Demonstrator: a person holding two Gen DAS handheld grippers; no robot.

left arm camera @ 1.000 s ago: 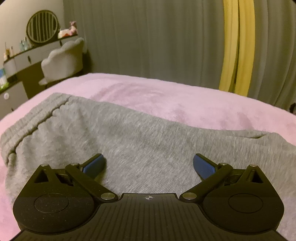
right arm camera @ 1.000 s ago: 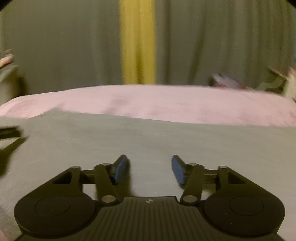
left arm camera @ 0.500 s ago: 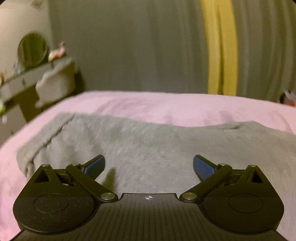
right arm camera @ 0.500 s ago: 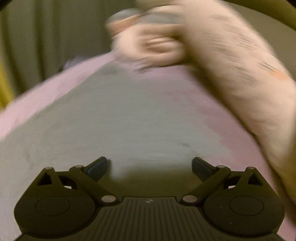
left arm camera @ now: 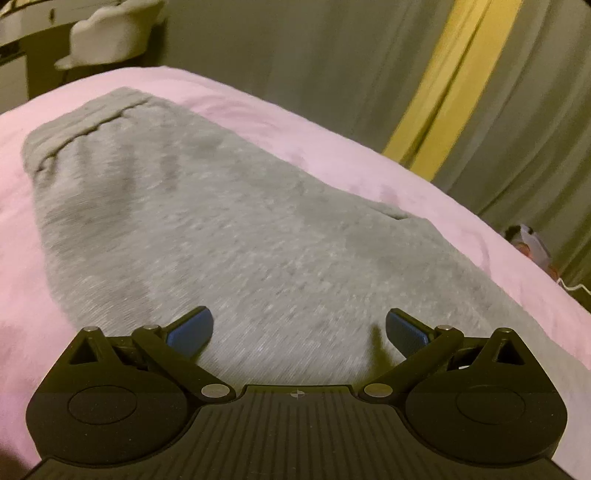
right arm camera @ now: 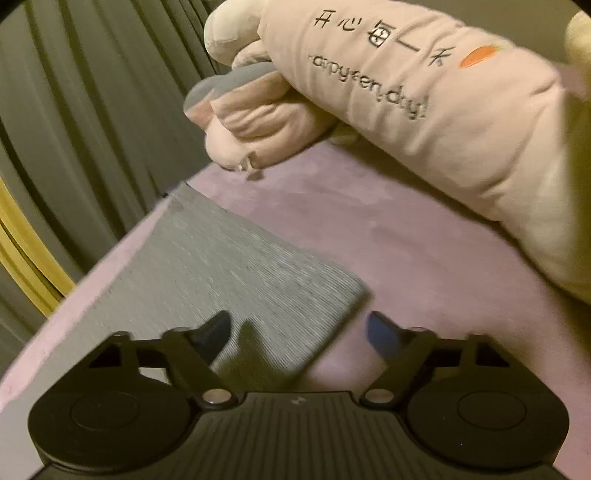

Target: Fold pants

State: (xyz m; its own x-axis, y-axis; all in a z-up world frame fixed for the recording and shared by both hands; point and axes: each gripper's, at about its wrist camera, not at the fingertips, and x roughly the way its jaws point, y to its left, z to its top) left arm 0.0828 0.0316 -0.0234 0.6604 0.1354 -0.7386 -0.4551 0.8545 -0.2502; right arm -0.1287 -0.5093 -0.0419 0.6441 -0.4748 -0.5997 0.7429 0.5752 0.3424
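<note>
Grey pants lie flat on a pink bed, their elastic waistband at the far left in the left wrist view. Low over the cloth, my left gripper is open with nothing between its blue pads. The right wrist view shows the leg end of the pants, its hem corner reaching between the fingers. My right gripper hovers over that corner; its jaws are closing, with the pads still clear of the cloth.
A large pale pink plush pillow with stitched writing lies along the bed's right side. Grey curtains with a yellow strip hang behind the bed. A light chair stands at the far left.
The right gripper swung right along the pants to the leg end and rolled; its jaws widened, then narrowed. The left gripper drifted and tilted, staying open over the cloth.
</note>
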